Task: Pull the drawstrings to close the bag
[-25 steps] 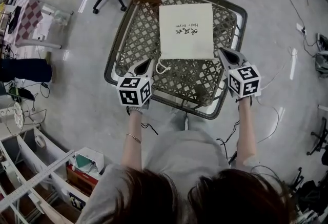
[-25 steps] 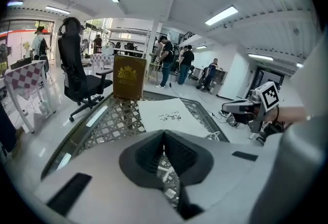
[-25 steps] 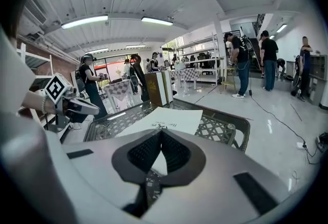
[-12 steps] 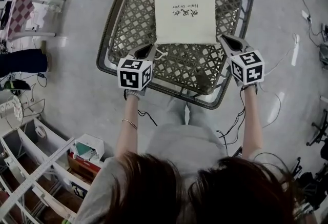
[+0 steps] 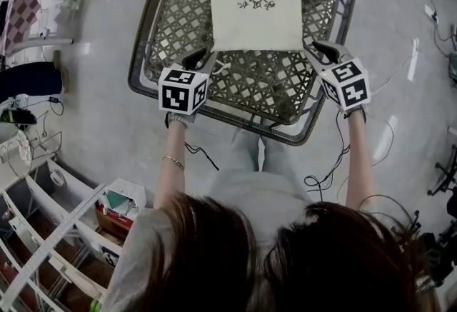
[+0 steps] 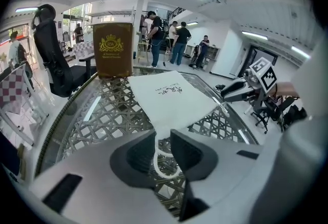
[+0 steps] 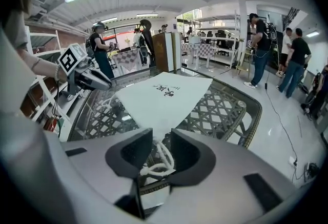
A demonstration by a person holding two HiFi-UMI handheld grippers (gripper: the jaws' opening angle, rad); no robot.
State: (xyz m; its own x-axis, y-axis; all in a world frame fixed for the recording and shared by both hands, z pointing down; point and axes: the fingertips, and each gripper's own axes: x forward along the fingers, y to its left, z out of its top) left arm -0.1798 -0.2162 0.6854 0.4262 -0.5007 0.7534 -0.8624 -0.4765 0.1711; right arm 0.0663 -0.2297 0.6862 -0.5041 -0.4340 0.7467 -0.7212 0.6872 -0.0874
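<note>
on the lattice surface [image 5: 178, 25], centre: one pale cloth bag [image 5: 255, 5], lying flat, print up, mouth edge towards the person. soft and light; likely to slide or bunch if tugged from one side only. two white cords, one at each mouth corner: left cord [image 6: 156, 161], right cord [image 7: 160, 166], knotted. both thin and limp, best pinched near the loop end. left hand-held gripper [image 5: 200, 58]: jaws opening, cord loop between them, pads not pressing. right hand-held gripper [image 5: 323, 52]: jaws opening, knotted cord between them, unpinched.
</note>
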